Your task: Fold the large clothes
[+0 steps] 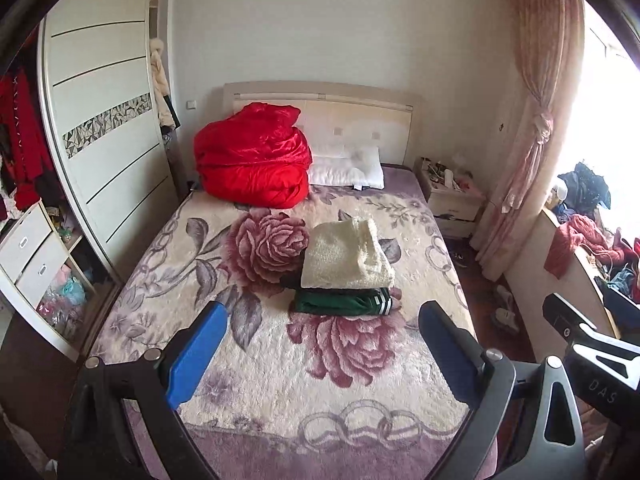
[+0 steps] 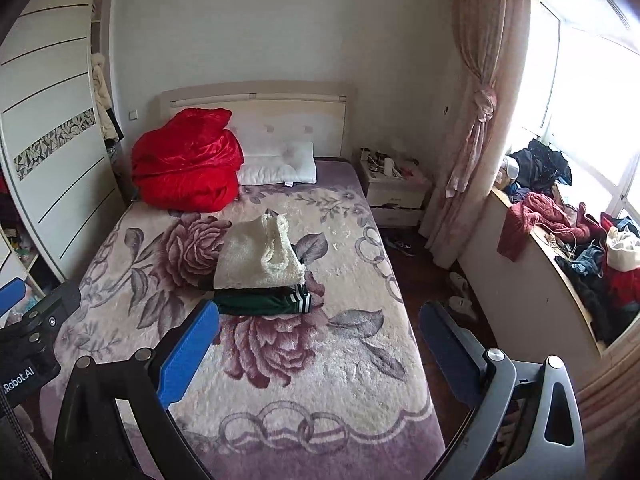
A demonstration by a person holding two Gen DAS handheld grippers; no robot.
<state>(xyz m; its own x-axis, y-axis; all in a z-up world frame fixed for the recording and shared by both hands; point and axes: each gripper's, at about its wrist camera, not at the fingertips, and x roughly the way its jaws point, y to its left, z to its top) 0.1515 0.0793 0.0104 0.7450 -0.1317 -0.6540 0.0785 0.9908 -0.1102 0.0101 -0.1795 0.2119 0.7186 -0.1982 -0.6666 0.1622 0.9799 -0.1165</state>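
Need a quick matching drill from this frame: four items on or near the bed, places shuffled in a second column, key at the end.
Items
1. Bulky red satin quilt
2. Folded cream fleece garment
3. Folded dark green garment with white stripes
4. White pillow

Places
A. Bottom of the stack mid-bed
B. Flat against the headboard, right of the quilt
C. Head of the bed, wardrobe side
D. Top of the stack mid-bed

Pairs: 1-C, 2-D, 3-A, 4-B
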